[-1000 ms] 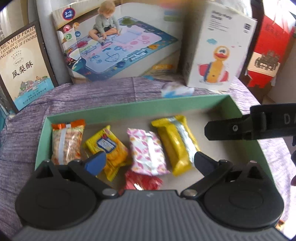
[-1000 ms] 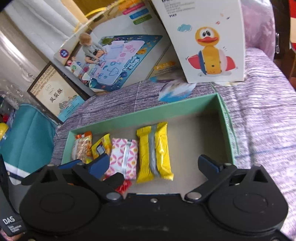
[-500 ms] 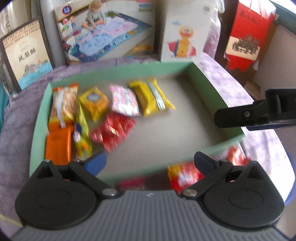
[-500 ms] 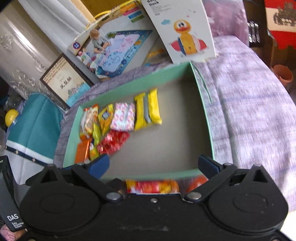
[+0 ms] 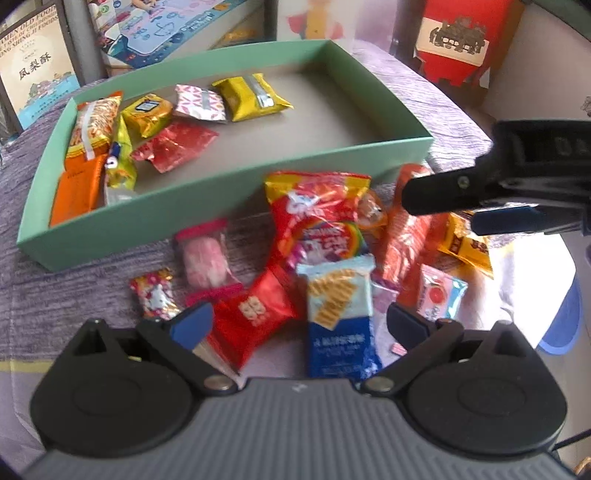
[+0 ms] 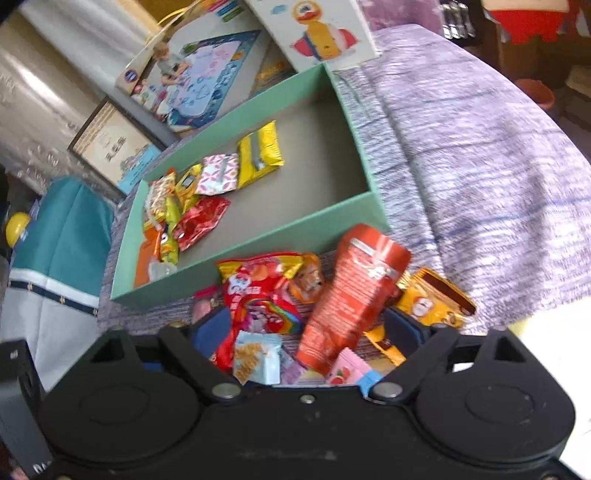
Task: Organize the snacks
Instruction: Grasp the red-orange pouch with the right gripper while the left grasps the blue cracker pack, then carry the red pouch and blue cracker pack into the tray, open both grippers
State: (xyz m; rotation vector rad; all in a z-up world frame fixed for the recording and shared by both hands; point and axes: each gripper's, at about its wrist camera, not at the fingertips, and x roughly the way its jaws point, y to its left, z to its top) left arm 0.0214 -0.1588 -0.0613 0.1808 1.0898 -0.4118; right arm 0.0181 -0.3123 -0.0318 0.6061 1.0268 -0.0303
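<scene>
A green box [image 5: 229,192] [image 6: 258,229] holds several snack packets in its left half. In front of it lies a loose pile: a red rainbow candy bag [image 5: 317,221] [image 6: 258,295], an orange-red pouch [image 6: 351,288], a red packet [image 5: 255,314] and a blue-white wafer packet [image 5: 340,306]. My left gripper [image 5: 299,325] hangs over the pile with its jaws closing; the red and wafer packets lie between them, not pinched. My right gripper [image 6: 306,328] is also closing over the candy bag and pouch, its pads not pressing. One of its fingers [image 5: 461,188] shows at the right of the left wrist view.
Toy boxes [image 6: 207,77] [image 5: 159,26] and a framed box [image 5: 33,70] stand behind the green box. A red paper bag [image 5: 454,40] is at the far right. The purple cloth [image 6: 480,166] ends near the right, with a blue bin [image 5: 561,321] below.
Both grippers have drawn back from over the green box to above the loose pile in front of it. The right gripper's jaws have narrowed.
</scene>
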